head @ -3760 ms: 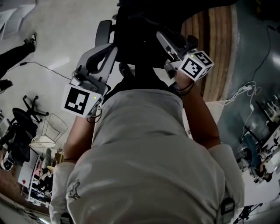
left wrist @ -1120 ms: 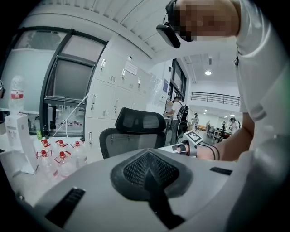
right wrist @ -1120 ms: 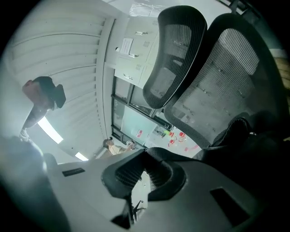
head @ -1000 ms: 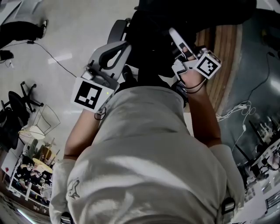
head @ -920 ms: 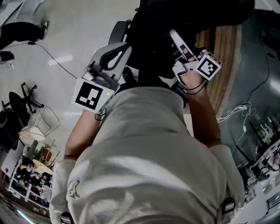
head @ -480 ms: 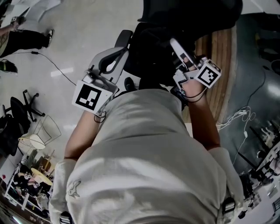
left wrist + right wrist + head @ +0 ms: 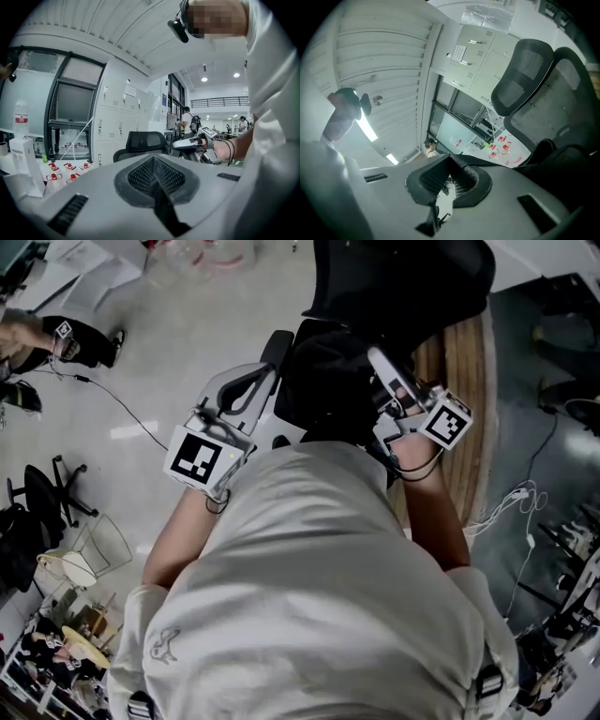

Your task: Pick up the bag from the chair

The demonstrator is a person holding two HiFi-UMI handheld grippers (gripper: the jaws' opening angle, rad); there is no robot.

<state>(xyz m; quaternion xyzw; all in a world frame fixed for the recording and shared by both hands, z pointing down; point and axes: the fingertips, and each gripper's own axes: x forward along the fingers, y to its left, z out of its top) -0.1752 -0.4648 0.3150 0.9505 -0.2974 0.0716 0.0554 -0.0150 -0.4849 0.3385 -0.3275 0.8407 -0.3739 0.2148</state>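
Observation:
A black bag (image 7: 328, 381) hangs between my two raised grippers, in front of the black mesh office chair (image 7: 412, 287). My left gripper (image 7: 275, 345) is at the bag's left side, and its jaws (image 7: 154, 161) are closed together. Whether they pinch part of the bag is hidden. My right gripper (image 7: 380, 362) is at the bag's right side. Its jaws (image 7: 447, 180) are shut, with a thin dark strip showing between them. In the right gripper view the bag (image 7: 567, 154) bulges just below and right of the jaws, before the chair (image 7: 520, 79).
A person (image 7: 37, 334) sits at the far left and a cable (image 7: 112, 399) runs across the pale floor. A wooden strip (image 7: 469, 427) lies to the right. Another chair (image 7: 37, 502) stands lower left. White lockers (image 7: 117, 117) and small bottles (image 7: 61, 171) show in the left gripper view.
Both grippers have risen with the black bag between them. The bag now sits higher against the chair. Both pairs of jaws stay closed.

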